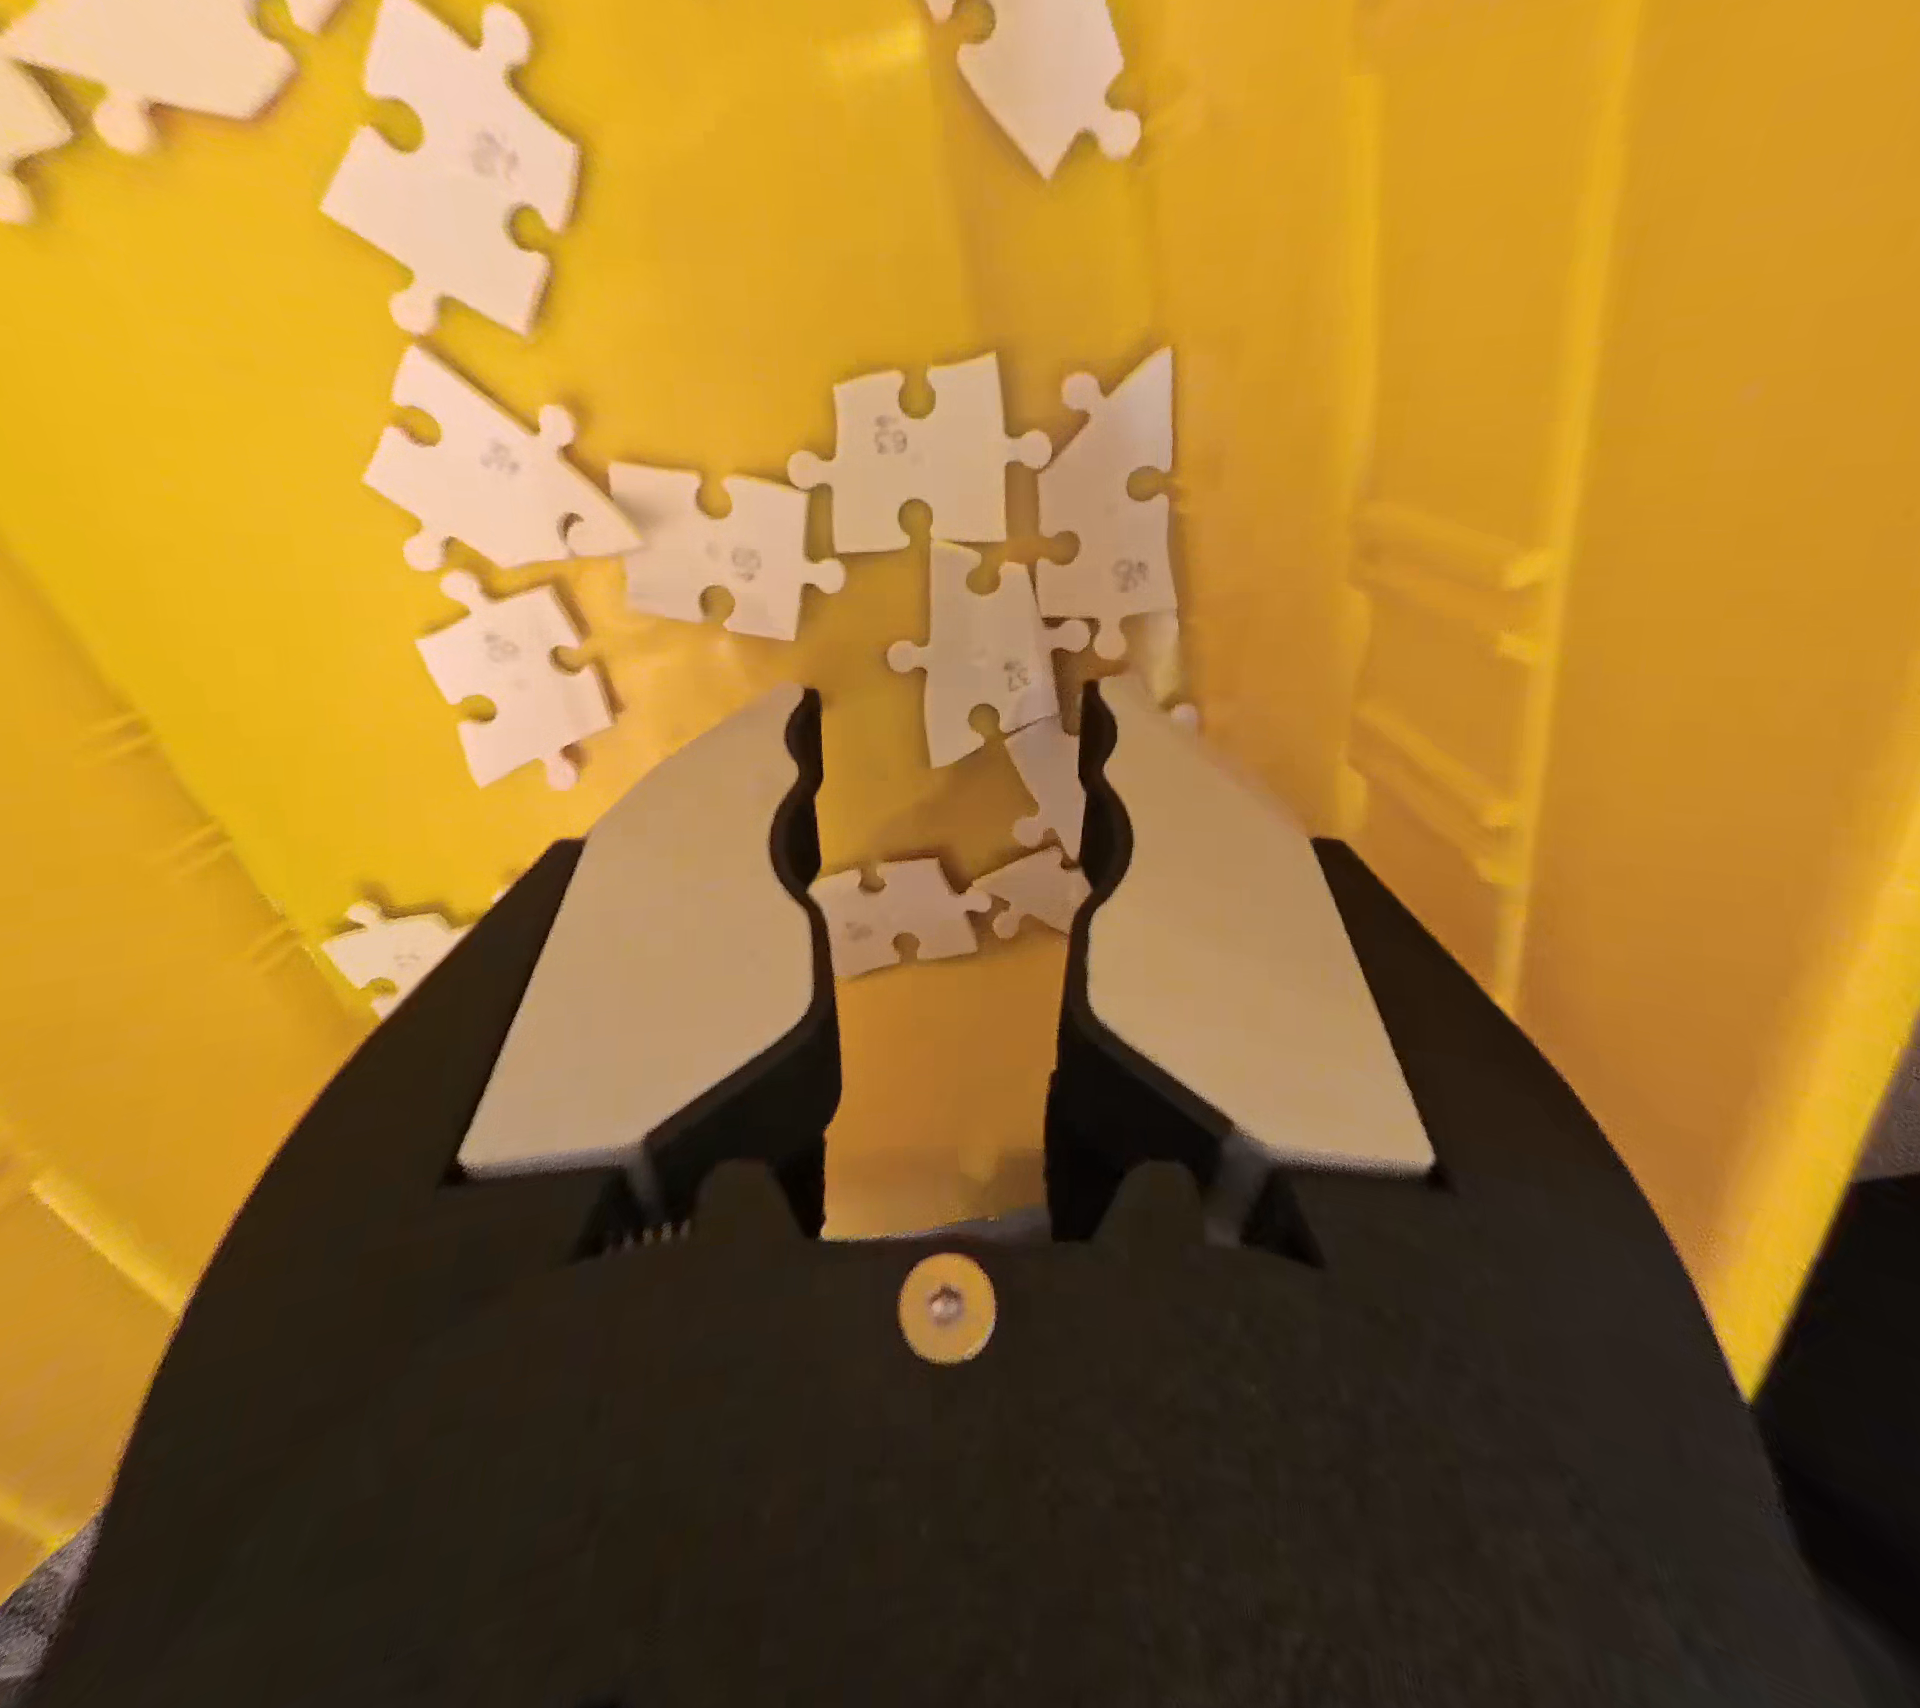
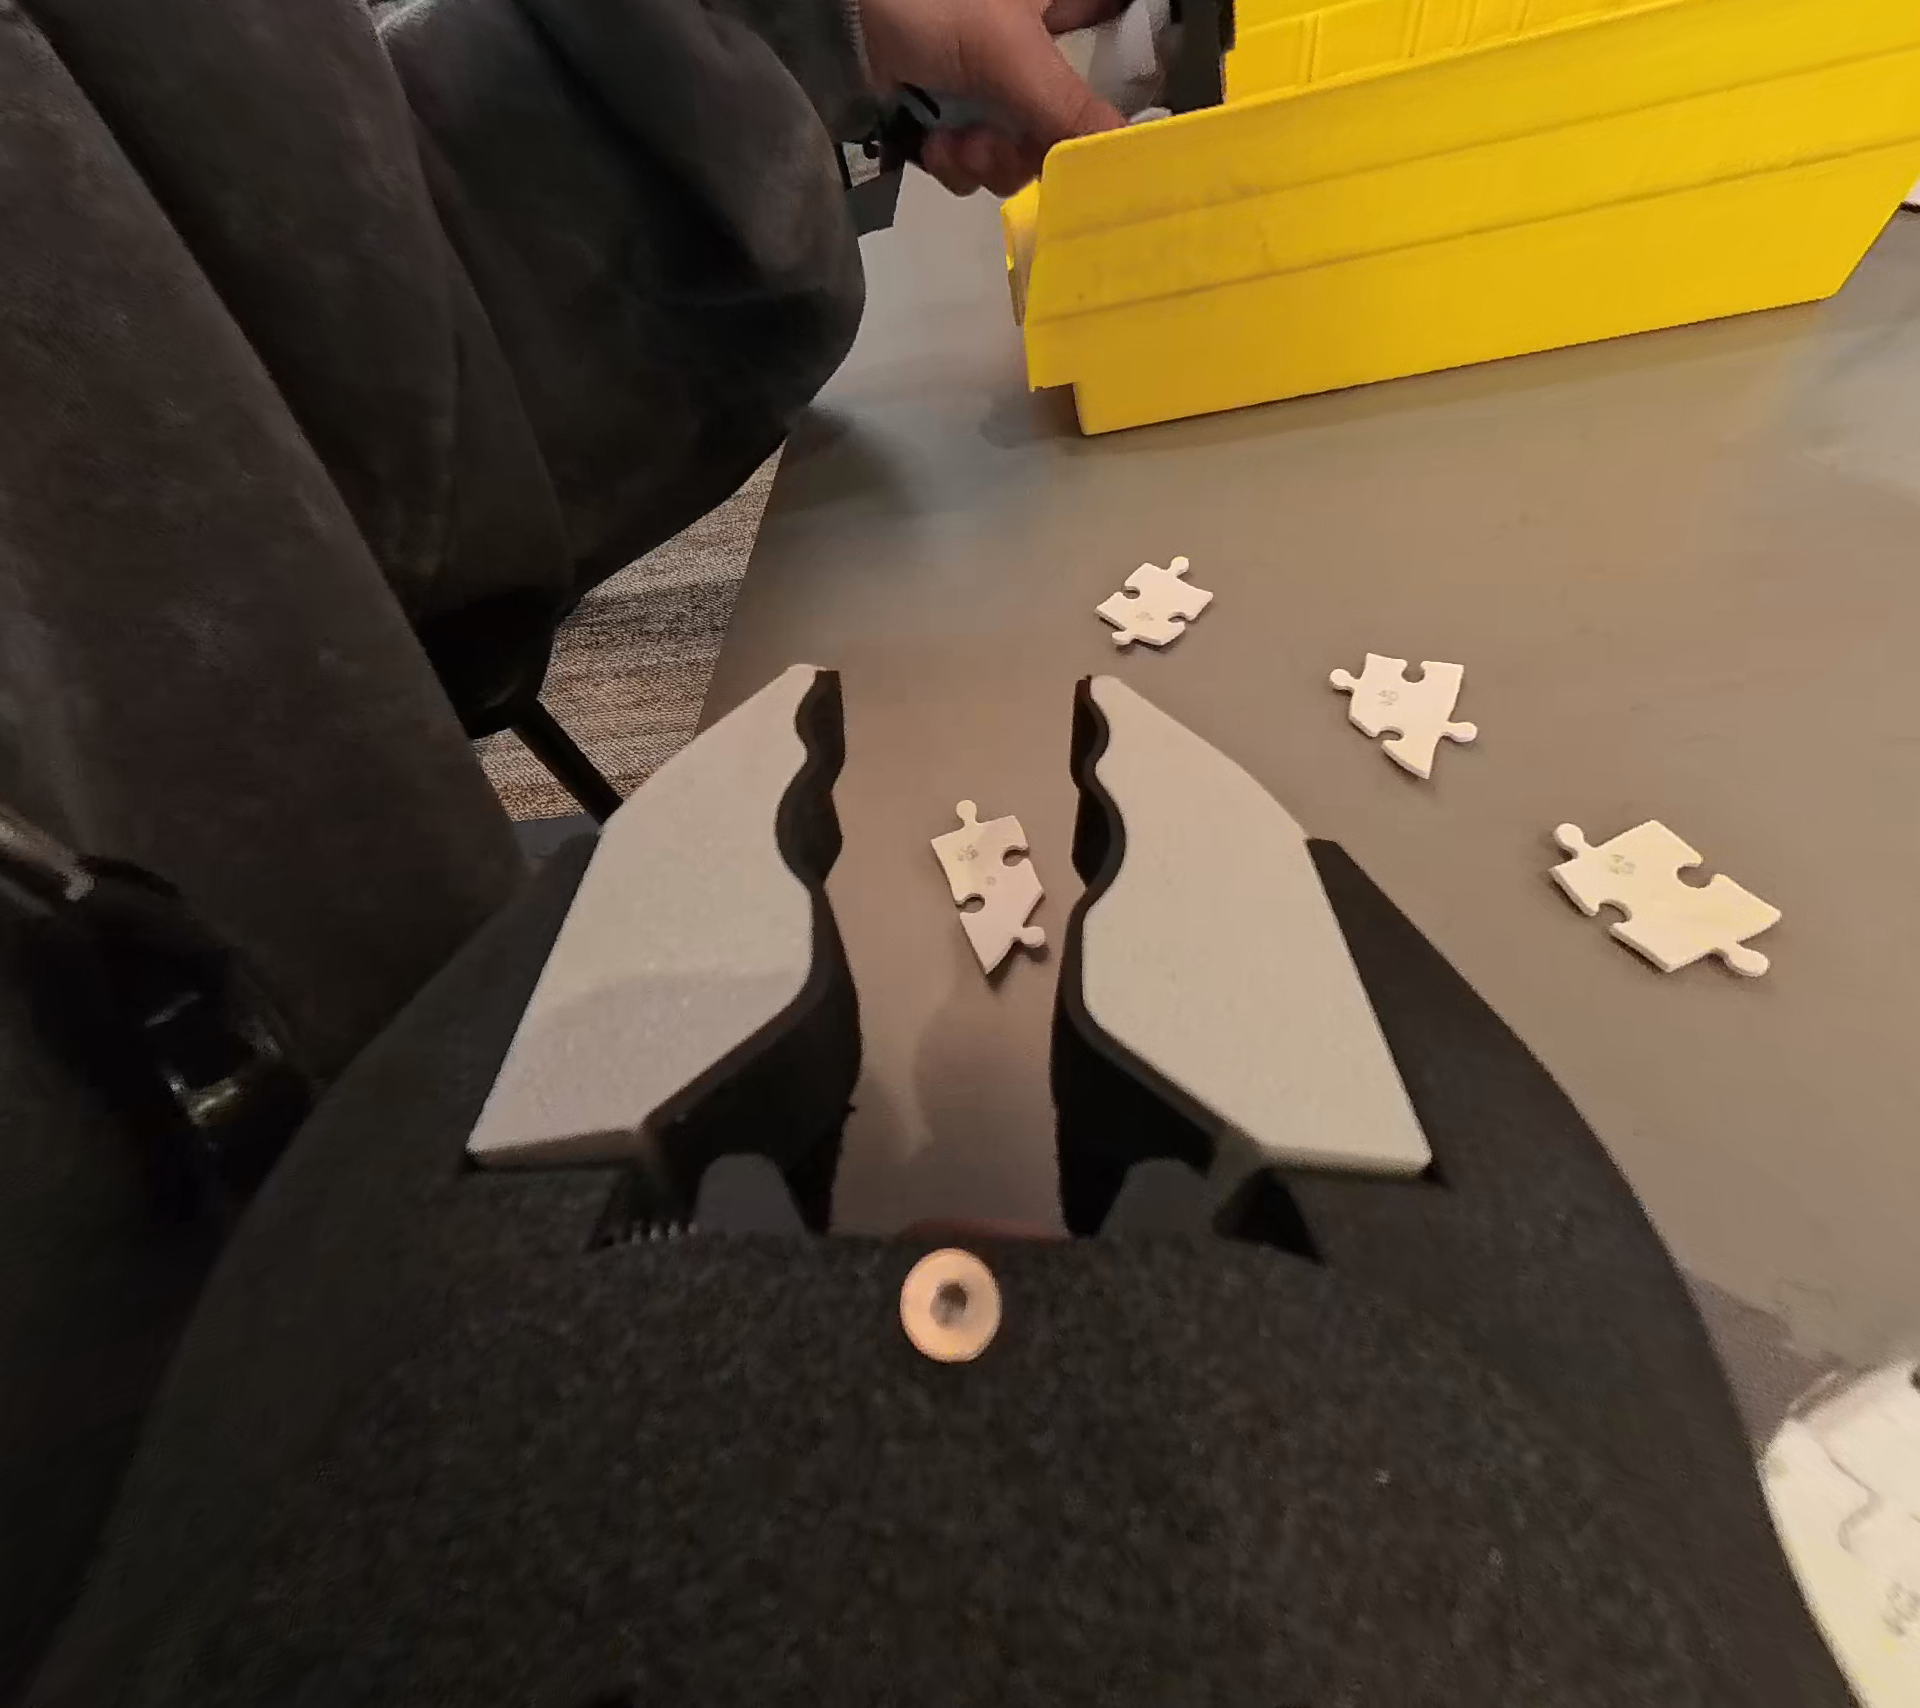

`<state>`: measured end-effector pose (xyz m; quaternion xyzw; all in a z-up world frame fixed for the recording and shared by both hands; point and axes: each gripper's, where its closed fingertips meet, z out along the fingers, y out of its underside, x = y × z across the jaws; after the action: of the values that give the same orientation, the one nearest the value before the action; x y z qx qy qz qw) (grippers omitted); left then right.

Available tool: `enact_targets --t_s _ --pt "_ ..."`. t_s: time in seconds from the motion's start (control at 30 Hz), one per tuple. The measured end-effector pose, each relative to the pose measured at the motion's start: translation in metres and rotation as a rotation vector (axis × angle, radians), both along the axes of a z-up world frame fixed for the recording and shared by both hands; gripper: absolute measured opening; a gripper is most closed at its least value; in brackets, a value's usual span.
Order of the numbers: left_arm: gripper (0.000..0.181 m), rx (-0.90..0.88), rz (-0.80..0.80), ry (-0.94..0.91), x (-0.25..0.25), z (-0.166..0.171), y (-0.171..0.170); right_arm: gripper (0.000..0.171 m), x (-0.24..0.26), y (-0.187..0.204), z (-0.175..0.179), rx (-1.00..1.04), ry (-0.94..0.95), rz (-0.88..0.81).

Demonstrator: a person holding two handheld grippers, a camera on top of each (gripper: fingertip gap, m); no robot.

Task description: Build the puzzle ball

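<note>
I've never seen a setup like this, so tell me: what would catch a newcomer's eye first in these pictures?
The bright yellow bin fills the left wrist view, its floor scattered with white puzzle pieces, and the left claw hangs open just above a small heap of them. In the right wrist view the right claw is open over a grey table, with one loose piece between its fingers and three more to its right.

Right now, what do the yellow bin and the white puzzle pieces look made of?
Yellow storage bin: moulded plastic, semi-gloss; ribbed walls, soft sheen and scuffs. White puzzle pieces: thin stiff sheet, matte, cleanly cut tabs; plastic or coated card, cannot tell which. The left claw hovers open over them.
</note>
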<state>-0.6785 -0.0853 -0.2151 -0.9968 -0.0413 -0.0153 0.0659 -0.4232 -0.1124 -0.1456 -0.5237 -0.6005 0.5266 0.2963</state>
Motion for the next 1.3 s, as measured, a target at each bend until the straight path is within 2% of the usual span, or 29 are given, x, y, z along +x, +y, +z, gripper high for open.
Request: enact_targets --t_s 0.17,0.2,0.23,0.53,0.63,0.77,0.87,0.97,1.03,1.13,1.3 --pt "0.043 0.027 -0.017 -0.007 0.004 0.0 0.002 0.042 -0.001 0.0 -0.001 -0.01 -0.01 0.005" --pt "0.028 0.041 -0.033 -0.015 0.007 0.0 0.003 0.042 -0.001 0.0 -0.001 -0.009 -0.011 0.005" --pt "0.023 0.054 -0.047 -0.007 0.008 0.0 0.004 0.042 -0.001 0.0 -0.001 -0.007 -0.011 0.005" --pt "0.023 0.132 -0.178 0.082 0.004 0.002 0.002 0.041 0.0 -0.005 -0.001 0.028 -0.008 0.011" --pt "0.023 0.197 -0.227 0.128 0.0 0.017 0.0 0.041 -0.003 -0.008 0.003 0.01 -0.021 0.024" --pt "0.023 0.354 -0.327 0.196 0.005 0.069 -0.006 0.038 -0.011 -0.001 0.021 0.012 -0.113 -0.001" --pt "0.023 0.508 -0.483 0.208 0.048 0.116 -0.006 0.031 -0.016 0.013 0.05 0.013 -0.168 -0.025" --pt "0.023 0.597 -0.679 0.268 0.11 0.141 -0.002 0.031 -0.014 0.026 0.076 -0.053 -0.249 -0.039" --pt "0.023 0.651 -0.787 0.342 0.147 0.152 0.002 0.031 -0.008 0.03 0.092 -0.135 -0.281 -0.036" --pt "0.023 0.687 -0.911 0.312 0.204 0.16 0.003 0.024 0.004 0.032 0.11 -0.211 -0.27 -0.031" --pt "0.023 0.675 -1.103 0.388 0.263 0.161 0.004 0.027 0.033 0.04 0.108 -0.223 -0.276 -0.106"
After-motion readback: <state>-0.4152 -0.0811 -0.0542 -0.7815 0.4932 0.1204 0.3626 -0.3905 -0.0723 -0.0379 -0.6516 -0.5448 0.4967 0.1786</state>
